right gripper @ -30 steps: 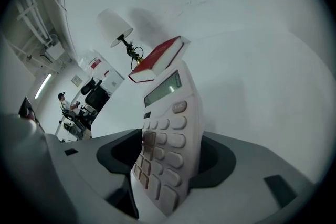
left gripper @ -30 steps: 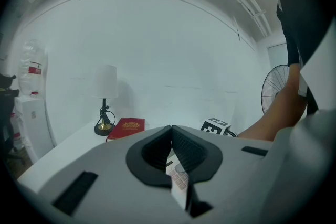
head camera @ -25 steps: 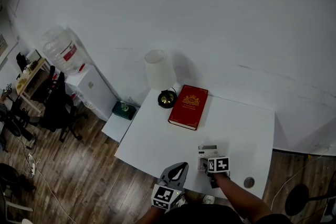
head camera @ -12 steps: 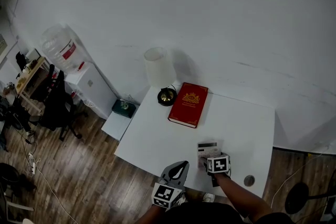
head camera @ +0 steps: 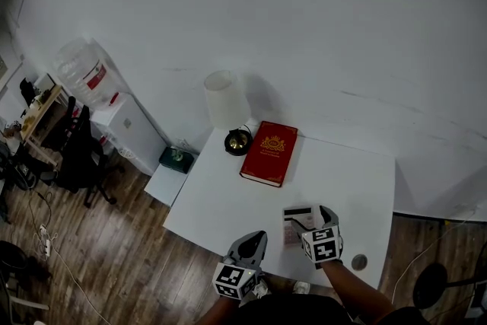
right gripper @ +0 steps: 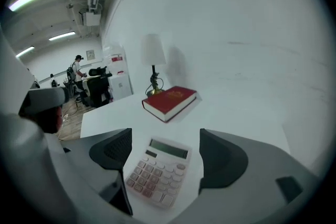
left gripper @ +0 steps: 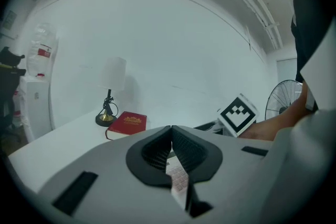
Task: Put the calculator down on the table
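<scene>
Surveying from the left: a water bottle (head camera: 82, 71) with a red label, its print too small to read, stands on a white dispenser (head camera: 129, 125) beside a dark office chair (head camera: 80, 160). Both sit on the wooden floor (head camera: 114, 240), well apart from the white table (head camera: 228, 202). The table's far edge runs along the wall (head camera: 304, 27). At its far left corner a lamp (head camera: 223, 99) stands just beside a red book (head camera: 268, 153), whose cover bears a gold crest with lettering too small to read. Bare tabletop lies open along the near left edge and across the right half beyond the book.

The left gripper (left gripper: 171, 132) is held off the near edge, pointing almost level across the table. Its pads (left gripper: 156, 151) are pressed together with nothing between them.

The calculator (head camera: 296, 223) lies flat on the table, near the front edge and right of centre, its key legends blurred. The right gripper (right gripper: 165, 150) hangs over it, tilted downward, with the forearm (head camera: 358, 293) entering from the lower right. Its jaws have just been easing inward from their widest, yet stand well apart. The calculator shows between them on the table below, with neither pad touching it. A small round grommet (head camera: 359, 262) sits by the near right corner. A floor fan (head camera: 430, 287) stands off the table's right end.
</scene>
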Available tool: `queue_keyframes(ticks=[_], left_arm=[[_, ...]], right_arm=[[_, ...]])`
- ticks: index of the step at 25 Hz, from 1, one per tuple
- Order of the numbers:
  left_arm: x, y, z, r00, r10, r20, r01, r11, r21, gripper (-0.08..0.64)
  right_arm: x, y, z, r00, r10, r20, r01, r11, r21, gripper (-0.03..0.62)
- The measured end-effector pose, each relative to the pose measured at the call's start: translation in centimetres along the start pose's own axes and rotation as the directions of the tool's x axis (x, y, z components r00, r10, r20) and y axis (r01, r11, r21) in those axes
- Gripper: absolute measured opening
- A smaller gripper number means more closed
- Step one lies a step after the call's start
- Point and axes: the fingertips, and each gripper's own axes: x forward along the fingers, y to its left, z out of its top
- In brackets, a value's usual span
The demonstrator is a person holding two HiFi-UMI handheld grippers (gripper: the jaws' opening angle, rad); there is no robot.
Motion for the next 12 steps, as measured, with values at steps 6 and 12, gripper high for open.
queue_keyframes(ticks=[6, 12], left_arm=[[-0.3, 2.5, 1.6, 0.996, 0.078, 0.033, -0.077, 0.996, -0.035, 0.018], [-0.5, 2.4, 3.5, 0.994, 0.093, 0.061, -0.094, 0.996, 0.007, 0.018]], right_arm=[[-4.7, -0.6, 5.3, 0.984, 0.009, 0.176, -0.018, 0.999, 0.050, 0.302], [-8.2, -1.0, 8.0, 0.962, -0.004, 0.274, -0.005, 0.999, 0.034, 0.051]])
